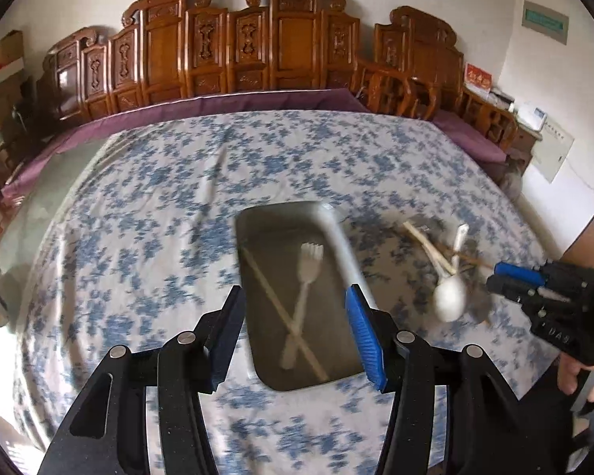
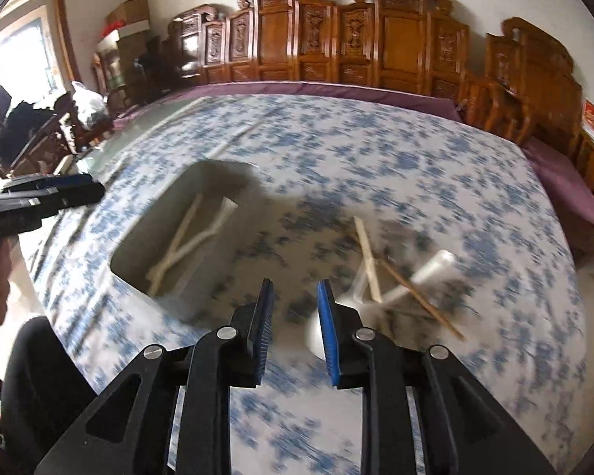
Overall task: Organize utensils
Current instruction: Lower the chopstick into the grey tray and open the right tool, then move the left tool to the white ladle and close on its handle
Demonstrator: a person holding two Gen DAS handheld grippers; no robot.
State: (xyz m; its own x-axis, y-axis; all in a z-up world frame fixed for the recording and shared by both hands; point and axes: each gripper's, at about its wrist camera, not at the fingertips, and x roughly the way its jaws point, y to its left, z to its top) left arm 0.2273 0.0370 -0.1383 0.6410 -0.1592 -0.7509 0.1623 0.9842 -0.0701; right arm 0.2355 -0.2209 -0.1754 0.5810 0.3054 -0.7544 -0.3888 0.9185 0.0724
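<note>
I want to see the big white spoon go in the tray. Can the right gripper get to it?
Probably yes. The right gripper is open with nothing in it, and the white spoon lies just ahead on the tablecloth. Sticks cross the spoon's handle, but the bowl end looks uncovered. The pictures are blurry.

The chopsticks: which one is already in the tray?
The pale chopstick crossing the white fork inside the metal tray. The other chopsticks lie outside on the cloth, piled with the white spoon.

Floral desk [image 1: 158,198] lies bare at left and far side — open passage there. The tray [image 1: 257,229] and the loose utensil pile [image 1: 447,265] beside it crowd the middle — right tool [image 1: 495,277] close by.
</note>
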